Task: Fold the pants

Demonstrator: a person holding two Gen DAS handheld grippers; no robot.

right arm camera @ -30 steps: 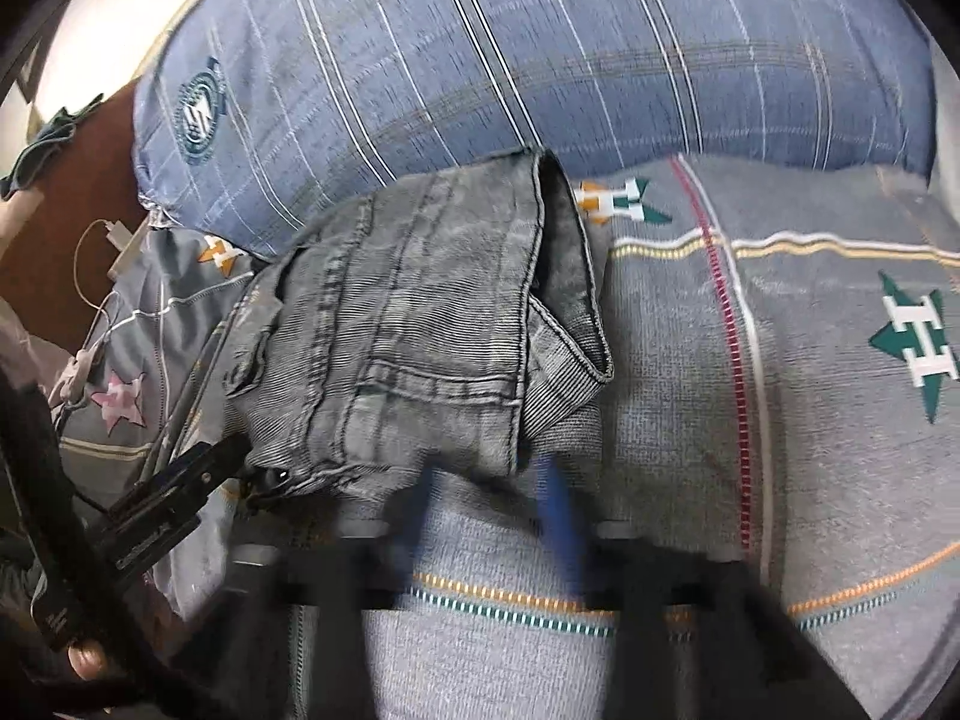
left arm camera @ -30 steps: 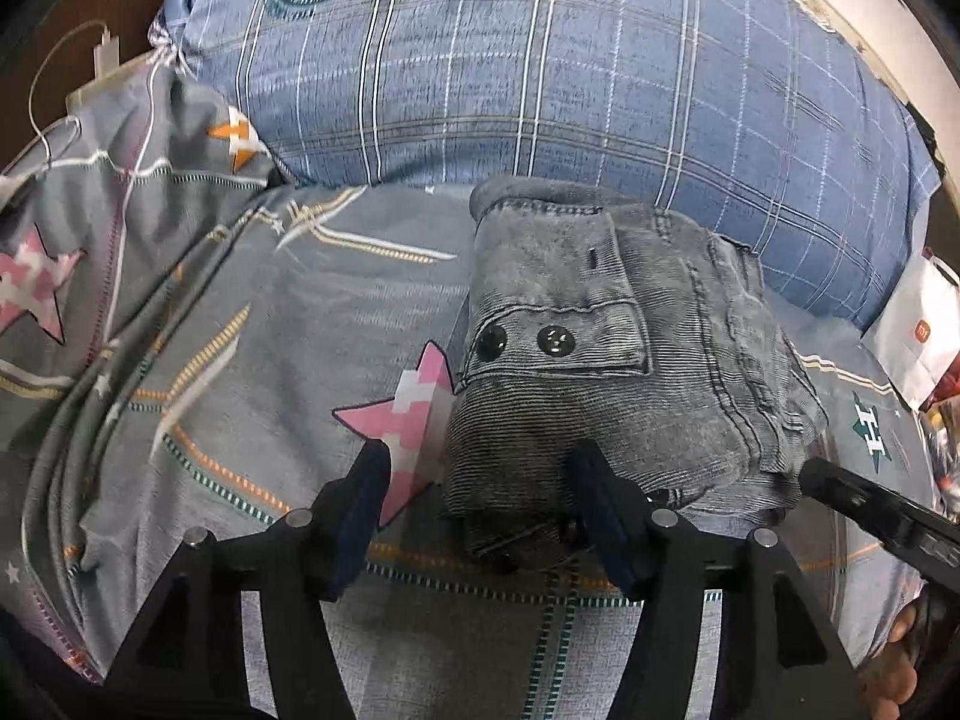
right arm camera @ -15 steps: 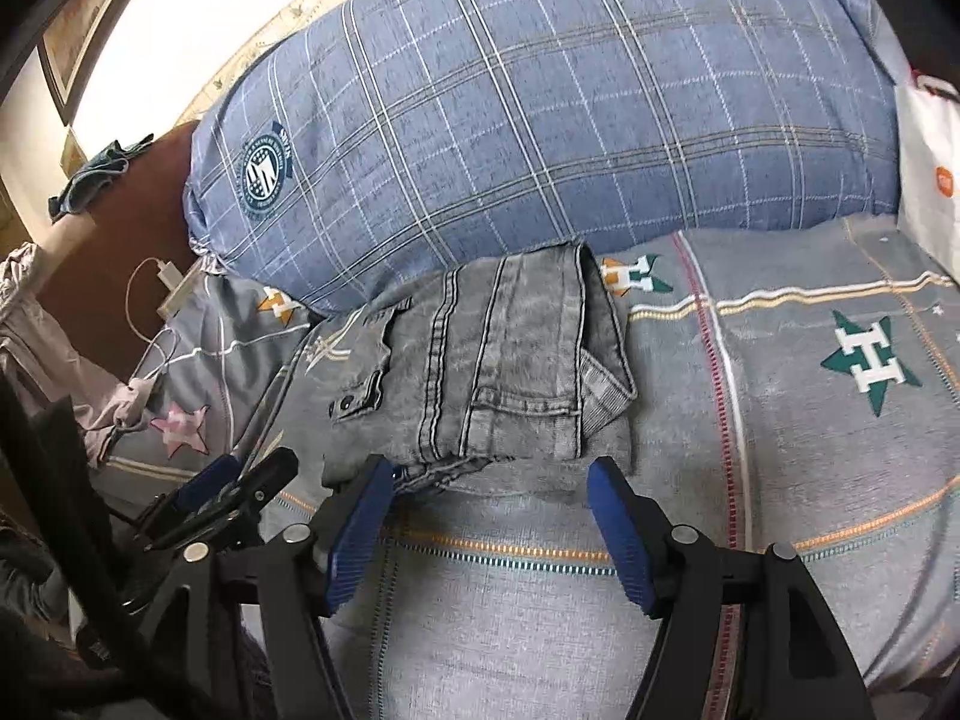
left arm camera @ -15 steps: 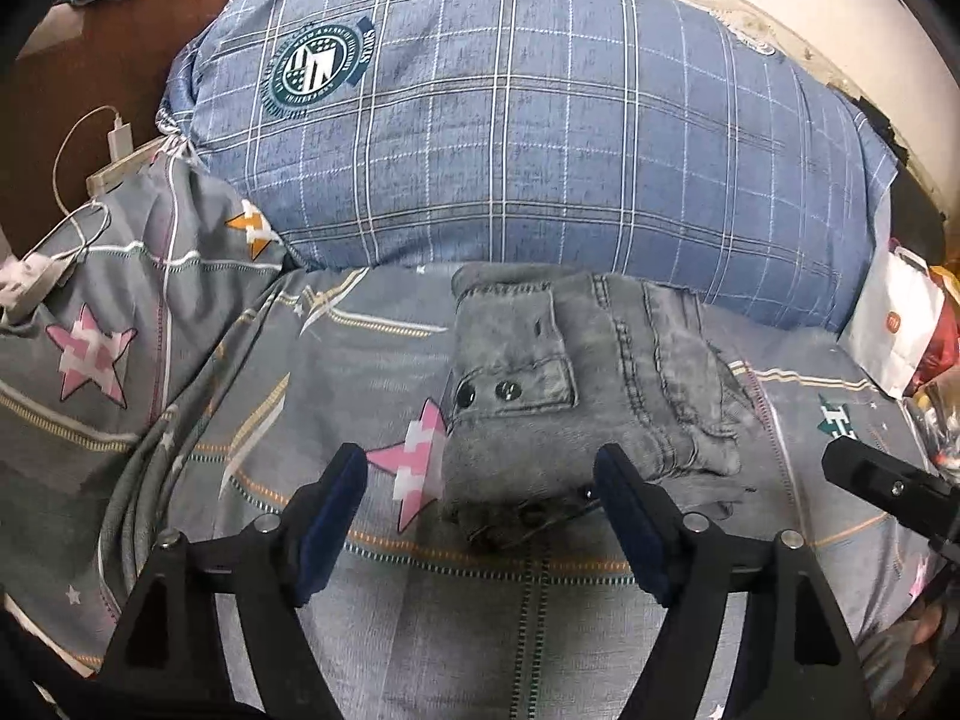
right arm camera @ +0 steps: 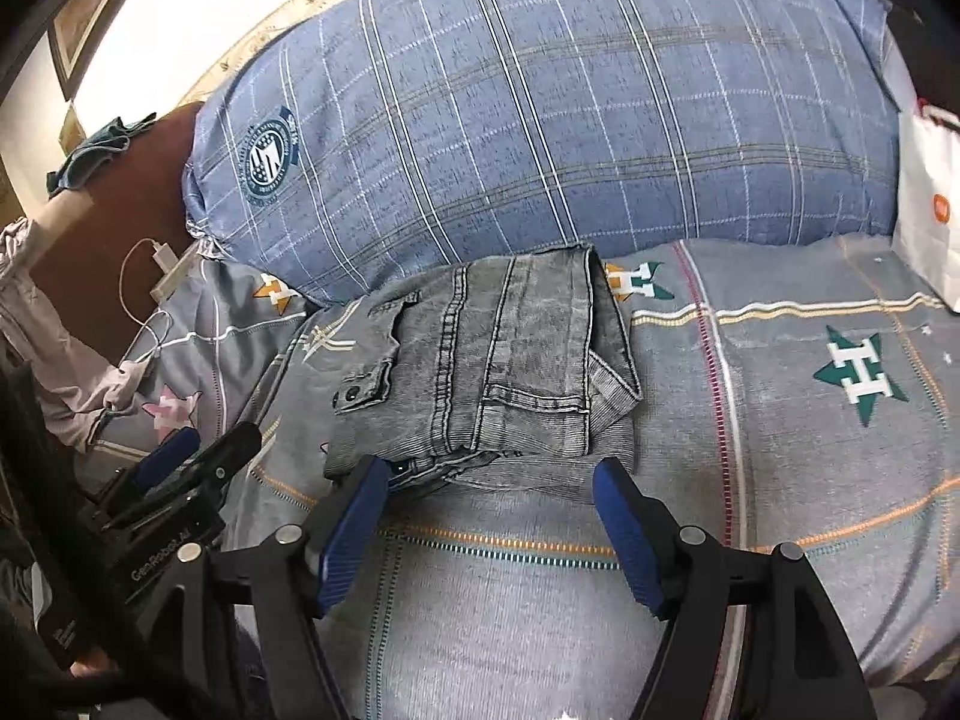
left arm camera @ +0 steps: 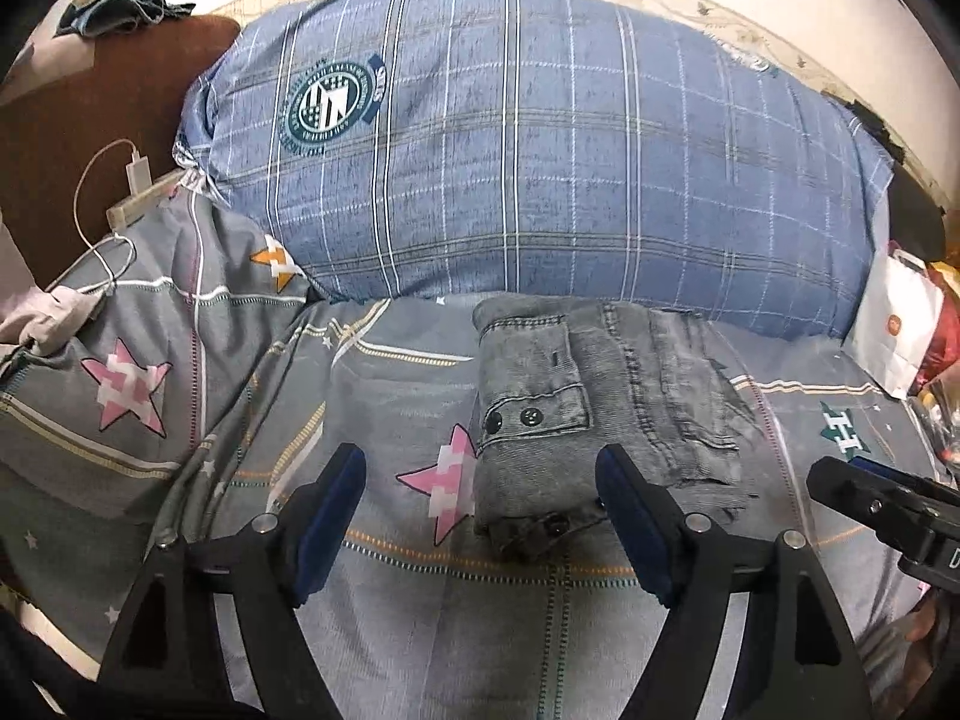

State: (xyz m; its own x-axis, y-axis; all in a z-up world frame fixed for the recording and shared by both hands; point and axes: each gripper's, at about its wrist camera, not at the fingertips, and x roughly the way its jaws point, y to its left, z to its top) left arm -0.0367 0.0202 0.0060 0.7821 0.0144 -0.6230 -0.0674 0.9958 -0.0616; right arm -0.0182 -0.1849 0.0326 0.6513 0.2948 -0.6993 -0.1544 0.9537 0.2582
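Grey denim pants (left arm camera: 600, 414) lie folded into a compact bundle on the grey patterned bedsheet (left arm camera: 420, 612), far edge touching the blue plaid pillow (left arm camera: 540, 150). Buttoned pocket flap faces up on the left side; one loose layer sticks out at the near edge.

Left gripper (left arm camera: 480, 516): jaws spread wide, nothing held, hovering just short of the bundle's near-left corner. Right gripper (right arm camera: 489, 516): also spread wide and empty, near the bundle's front edge, apart from the cloth.

We judge the fold essentially complete; the step in hand looks like release and clear-off. To do it well we would keep both claws wide and lift straight away from the denim, so no pad snags the protruding layer and drags the stack open. If tidying is wanted, we would press that near edge flat, not re-grip it.

Charger cable (left arm camera: 102, 192) lies far left, well apart.
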